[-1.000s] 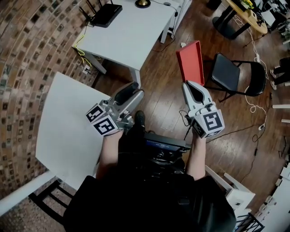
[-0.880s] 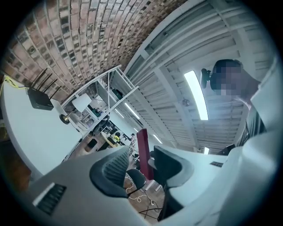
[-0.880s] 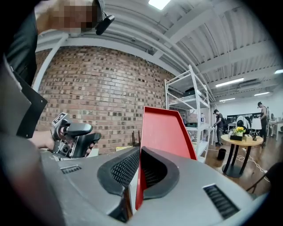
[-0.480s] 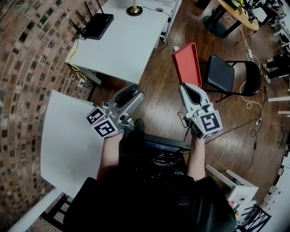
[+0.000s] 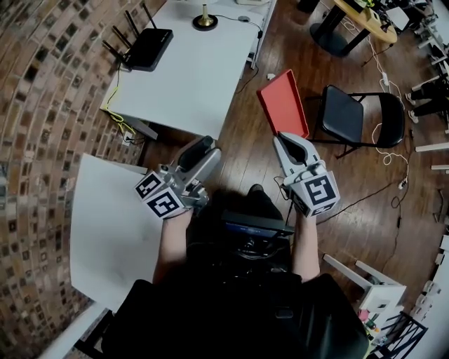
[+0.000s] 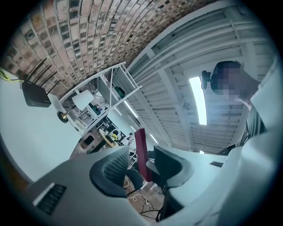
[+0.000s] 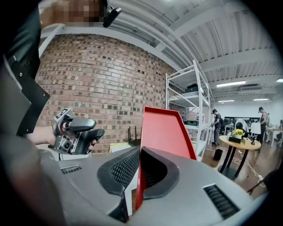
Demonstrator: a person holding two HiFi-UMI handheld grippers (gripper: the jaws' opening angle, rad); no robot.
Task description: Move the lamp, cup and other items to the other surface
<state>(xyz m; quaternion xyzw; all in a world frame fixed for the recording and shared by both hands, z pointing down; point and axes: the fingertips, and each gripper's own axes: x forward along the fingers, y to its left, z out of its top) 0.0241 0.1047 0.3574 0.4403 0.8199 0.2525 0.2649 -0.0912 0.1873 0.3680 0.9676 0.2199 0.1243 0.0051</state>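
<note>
My right gripper (image 5: 289,140) is shut on the near edge of a red tray (image 5: 282,104), which it holds upright over the wooden floor. In the right gripper view the red tray (image 7: 166,132) stands on edge between the two pads. My left gripper (image 5: 203,146) hovers beside it at the left, open by a narrow gap with nothing between its fingers; the left gripper (image 7: 82,132) also shows in the right gripper view. A brass lamp base (image 5: 205,19) stands at the far end of the white table (image 5: 189,77). I see no cup.
A black router (image 5: 144,48) with antennas sits on the far white table's left end. A second white table (image 5: 105,224) lies near left, against the brick wall. A black folding chair (image 5: 358,116) stands right of the tray. Cables run across the floor at right.
The far white table with router and lamp has come further into view and nearer. Both grippers and the red tray have shifted slightly left; the grip on the tray is unchanged.
</note>
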